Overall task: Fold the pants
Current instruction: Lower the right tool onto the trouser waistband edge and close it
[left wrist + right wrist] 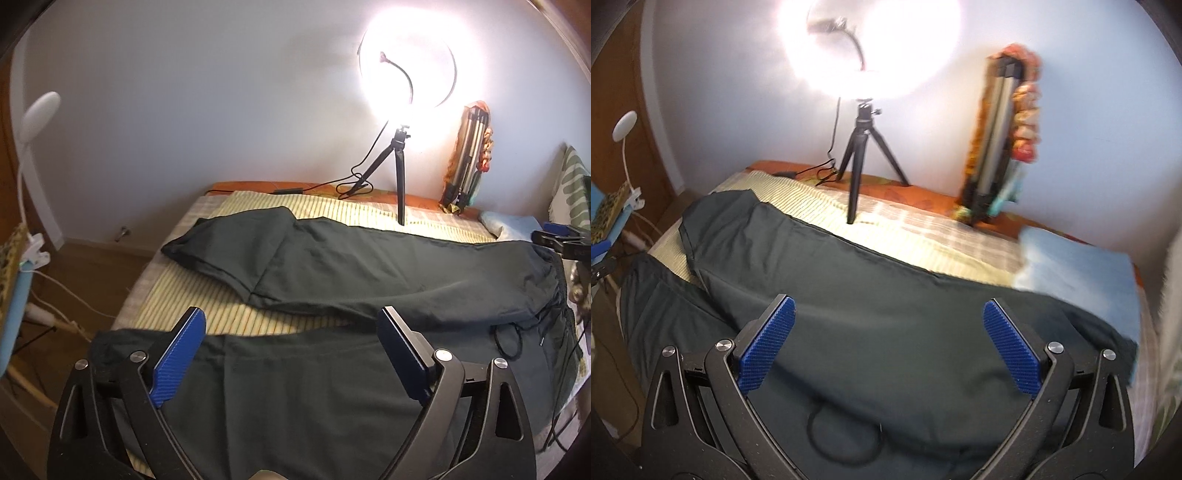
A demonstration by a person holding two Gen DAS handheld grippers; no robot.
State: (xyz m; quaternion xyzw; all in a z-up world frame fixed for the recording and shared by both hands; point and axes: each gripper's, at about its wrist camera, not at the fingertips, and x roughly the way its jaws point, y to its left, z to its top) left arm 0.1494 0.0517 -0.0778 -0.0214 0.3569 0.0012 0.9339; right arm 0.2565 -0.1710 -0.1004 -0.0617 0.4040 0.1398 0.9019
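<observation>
- Our left gripper (291, 354) and right gripper (888, 343) gape wide, holding nothing.
- Pinching one layer of the dark green cotton pants (369, 266) risks skewed folds.

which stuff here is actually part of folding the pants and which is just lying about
Part of the job:
- dark pants, spread out on the striped bed cover
- left gripper, jaws open
- right gripper, jaws open

Just lying about:
- ring light on its small tripod
- folded tripod against the wall
- light blue pillow
- white clip lamp
</observation>
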